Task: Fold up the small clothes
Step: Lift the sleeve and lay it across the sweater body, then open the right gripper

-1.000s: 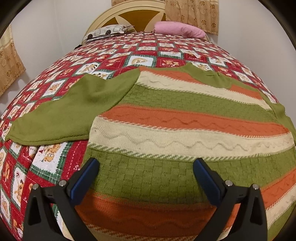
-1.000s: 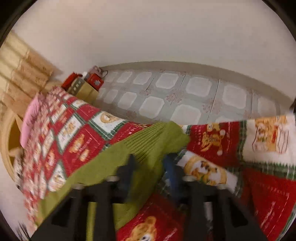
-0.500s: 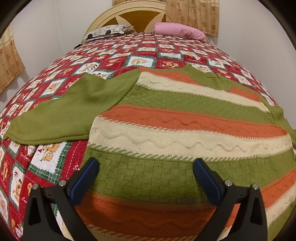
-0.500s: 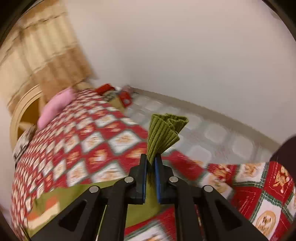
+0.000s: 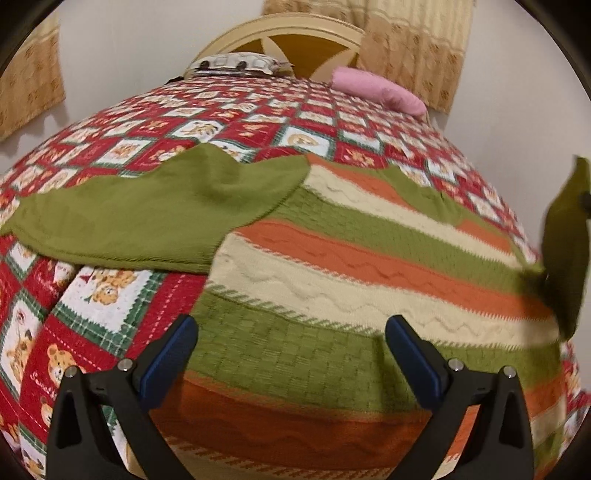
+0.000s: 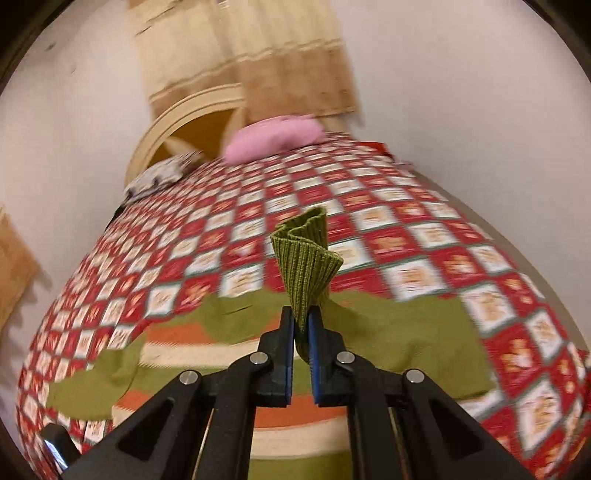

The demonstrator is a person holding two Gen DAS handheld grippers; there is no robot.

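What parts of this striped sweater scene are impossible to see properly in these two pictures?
- Left wrist view: the sweater hem runs off the bottom edge behind the open left gripper.
- Left wrist view: the lifted sleeve is cut by the right edge.
- Right wrist view: the cuff end is pinched inside the right gripper; the bedspread prints are blurred.

The bed (image 5: 258, 122) carries a quilt (image 6: 424, 229) of red and white squares with green borders and bear prints. A cream arched headboard (image 5: 280, 29) with a brown inset stands against plain white walls (image 6: 461, 92). A pink pillow (image 5: 376, 88) and a patterned pillow (image 5: 232, 62) lie at the head end. Tan patterned curtains (image 5: 413, 48) hang behind the headboard; another curtain (image 5: 29, 74) hangs at left.
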